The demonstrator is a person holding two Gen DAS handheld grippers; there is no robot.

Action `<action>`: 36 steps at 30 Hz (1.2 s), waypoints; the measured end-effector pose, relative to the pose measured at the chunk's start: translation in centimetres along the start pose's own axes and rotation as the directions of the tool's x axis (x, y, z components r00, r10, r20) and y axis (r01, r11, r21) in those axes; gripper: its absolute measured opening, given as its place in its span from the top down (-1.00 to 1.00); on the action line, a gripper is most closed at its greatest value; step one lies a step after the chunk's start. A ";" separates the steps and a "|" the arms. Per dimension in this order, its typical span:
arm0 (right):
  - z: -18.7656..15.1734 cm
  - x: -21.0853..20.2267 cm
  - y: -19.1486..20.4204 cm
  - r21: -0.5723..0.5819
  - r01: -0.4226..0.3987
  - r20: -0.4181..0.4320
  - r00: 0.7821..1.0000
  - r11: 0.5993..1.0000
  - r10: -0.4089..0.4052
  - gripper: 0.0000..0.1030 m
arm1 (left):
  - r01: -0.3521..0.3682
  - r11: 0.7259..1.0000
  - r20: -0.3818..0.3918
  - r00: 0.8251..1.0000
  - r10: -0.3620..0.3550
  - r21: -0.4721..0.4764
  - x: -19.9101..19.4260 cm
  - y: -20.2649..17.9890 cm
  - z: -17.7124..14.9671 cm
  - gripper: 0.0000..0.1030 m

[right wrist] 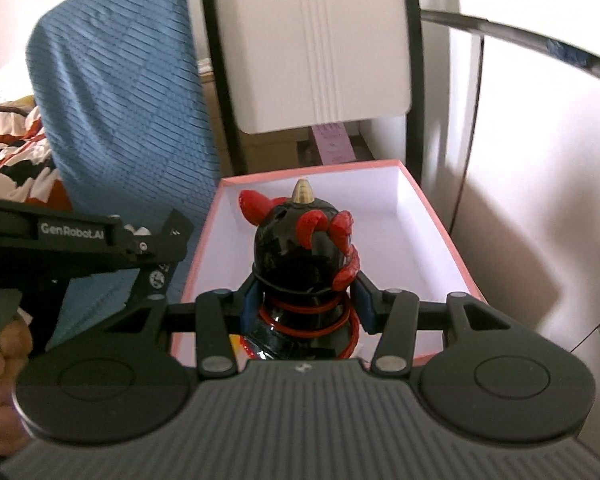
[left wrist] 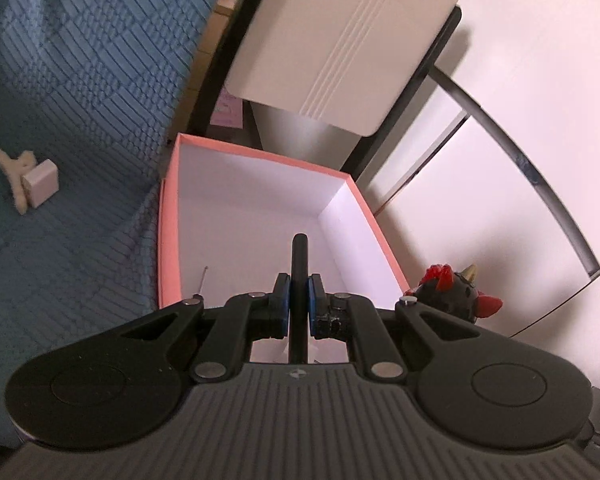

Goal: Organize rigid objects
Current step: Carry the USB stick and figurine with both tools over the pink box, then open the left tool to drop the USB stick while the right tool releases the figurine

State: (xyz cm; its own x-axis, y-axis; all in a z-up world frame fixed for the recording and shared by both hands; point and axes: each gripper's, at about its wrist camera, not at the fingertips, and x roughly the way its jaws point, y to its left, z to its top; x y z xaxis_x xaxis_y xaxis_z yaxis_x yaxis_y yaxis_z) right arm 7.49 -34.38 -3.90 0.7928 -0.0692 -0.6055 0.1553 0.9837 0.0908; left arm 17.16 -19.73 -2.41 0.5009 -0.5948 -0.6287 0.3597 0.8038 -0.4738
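Item 1, black rod (left wrist: pixel 300 280): slim, dark, upright in centre frame of my left wrist view, pinched between the blue pads (left wrist: pixel 285 304) of my left gripper (left wrist: pixel 299 300), jaws pressed against it from both sides; it stands over the open pink box (left wrist: pixel 168 216), above the box's white interior

Item 2, horned figurine (right wrist: pixel 300 256): glossy black body, red horns, small gold cone on top, red rings round its lower part; centre frame of my right wrist view, clamped by my right gripper (right wrist: pixel 306 300), a jaw on either side of its neck; held over the near end of the same pink box (right wrist: pixel 444 232). In the left view the figurine (left wrist: pixel 456 292) shows at the lower right, just beside the box's right rim

Item 3, pink box: rectangular, lidless, white inside, sitting between a blue textured cover (left wrist: pixel 72 92) at left and a white surface (left wrist: pixel 480 200) at right

Item 4, small white block (left wrist: pixel 41 182) with a cream clip-like piece (left wrist: pixel 14 178) touching it: on the blue cover, left edge of the left view, well apart from the box

Item 5, pale chair back (right wrist: pixel 320 48) with dark frame: upper centre, beyond the box

Item 6, my left hand (right wrist: pixel 0 364) on the other gripper's handle: lower left of the right view
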 end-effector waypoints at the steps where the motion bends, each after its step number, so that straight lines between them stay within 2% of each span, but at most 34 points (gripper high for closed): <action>1: 0.0 0.4 -0.4 0.006 0.004 -0.007 1.000 1.000 -0.004 0.02 | 0.000 1.000 -0.006 1.000 0.000 -0.001 0.6 0.0 0.1 0.78; 14: -1.2 7.0 -4.4 0.069 0.041 -0.148 0.989 0.997 -0.030 0.02 | -0.046 0.999 -0.142 0.989 0.044 -0.008 9.4 0.7 0.0 0.78; 21: -1.3 9.7 -5.4 0.070 0.048 -0.191 0.981 0.996 -0.034 0.01 | -0.048 0.999 -0.190 0.981 0.046 -0.004 12.9 1.0 0.1 0.78; 29: -2.1 12.2 -6.5 0.105 0.056 -0.252 0.967 0.993 -0.028 0.00 | -0.055 0.998 -0.205 0.977 0.053 -0.005 14.4 1.2 0.1 0.77; 36: -2.0 12.8 -6.5 0.118 0.078 -0.283 0.958 0.990 -0.041 -0.02 | -0.063 0.998 -0.204 0.977 0.060 -0.006 14.3 1.1 0.0 0.77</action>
State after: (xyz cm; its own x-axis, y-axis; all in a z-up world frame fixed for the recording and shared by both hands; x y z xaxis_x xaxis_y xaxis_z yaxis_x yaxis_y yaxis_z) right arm 15.46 -41.34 -13.86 0.5868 -0.0601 -0.8075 0.2849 0.9488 0.1364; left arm 24.68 -27.30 -11.95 0.3503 -0.5350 -0.7688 0.3228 0.8395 -0.4371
